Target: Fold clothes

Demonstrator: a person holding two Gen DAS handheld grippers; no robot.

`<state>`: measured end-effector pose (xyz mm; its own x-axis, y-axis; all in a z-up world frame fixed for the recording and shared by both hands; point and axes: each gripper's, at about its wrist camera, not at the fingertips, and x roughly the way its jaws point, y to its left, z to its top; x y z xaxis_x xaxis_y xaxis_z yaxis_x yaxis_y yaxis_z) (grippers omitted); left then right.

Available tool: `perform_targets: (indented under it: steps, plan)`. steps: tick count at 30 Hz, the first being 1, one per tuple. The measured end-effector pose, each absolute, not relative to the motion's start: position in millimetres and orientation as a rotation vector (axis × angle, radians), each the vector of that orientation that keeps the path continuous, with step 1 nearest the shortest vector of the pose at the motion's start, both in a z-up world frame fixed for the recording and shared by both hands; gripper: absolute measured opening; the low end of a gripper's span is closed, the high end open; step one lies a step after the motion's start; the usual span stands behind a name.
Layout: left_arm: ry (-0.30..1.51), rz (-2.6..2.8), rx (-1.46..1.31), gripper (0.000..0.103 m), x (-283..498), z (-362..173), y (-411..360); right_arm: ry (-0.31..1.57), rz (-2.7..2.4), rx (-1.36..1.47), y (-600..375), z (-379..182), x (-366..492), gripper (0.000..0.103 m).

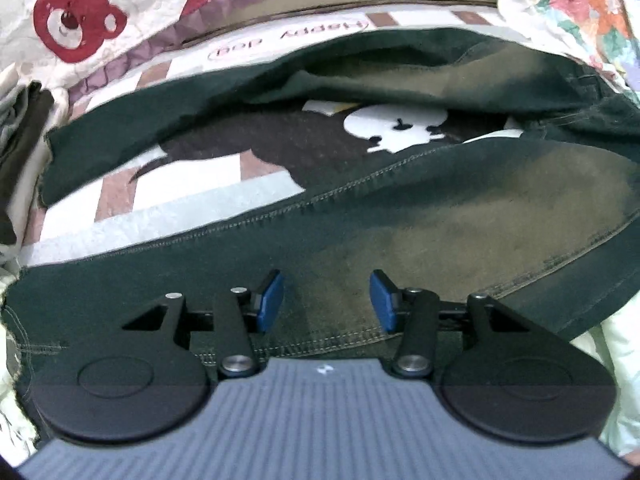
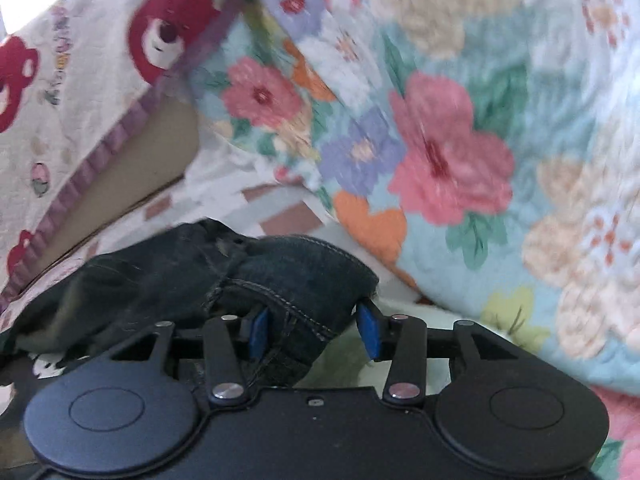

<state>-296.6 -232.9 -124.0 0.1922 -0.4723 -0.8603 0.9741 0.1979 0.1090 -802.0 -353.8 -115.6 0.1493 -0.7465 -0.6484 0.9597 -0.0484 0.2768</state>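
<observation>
— Grippers first: our left gripper (image 1: 326,300) stands with its jaws apart above the near trouser leg, blue pads (image 1: 270,300) clear of the cloth, gripping nothing. Our right gripper (image 2: 316,330) has a thick bunch of the dark jeans (image 2: 280,276) between its jaws. The left pad sits against the denim, but we cannot tell whether the right pad presses, so we would not call it a firm grasp.

— Why that end?

— We judge it to be the waist end, where the seams meet and the cloth is thick. Held up there, the legs can trail and straighten before a fold. The jeans (image 1: 440,216) lie across the bed sheet (image 1: 168,196), legs spread in a V, the near leg under our left gripper and the far leg curving toward the left.

— And the left tool, why hover there?

— We think it is placed to pin or take the near leg, close to the stitched seam (image 1: 320,196) that gives a straight line to fold along.

— How much room have we?

— Some sheet is bare between the legs. On the right the flowered quilt (image 2: 460,140) bulges close to the raised end. At the far side the bear-print blanket (image 1: 80,20) hems us in. Dark clothes (image 1: 16,152) sit at the far left edge, so folding inward looks safest.
</observation>
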Motion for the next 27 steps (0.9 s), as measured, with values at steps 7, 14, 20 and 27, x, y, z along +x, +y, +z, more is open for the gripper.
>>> perform_targets:
  steps: [7,14,20,27]
  plan:
    - [0.682,-1.190,0.853,0.047,-307.2,-93.9,-220.5,0.219,-1.265,0.766,-348.3,-64.7,-794.8,0.055]
    - [0.725,-1.210,0.821,0.048,-321.5,-95.3,-184.7,0.251,-0.788,0.851,-395.3,-62.8,-693.4,0.054]
    - [0.801,-1.229,0.785,0.048,-319.3,-116.3,-187.7,0.456,-0.742,0.614,-437.7,-88.0,-599.7,0.002]
    - [0.614,-1.260,0.910,0.049,-302.5,-124.2,-215.0,0.487,-0.847,0.526,-439.9,-88.5,-603.7,0.002]
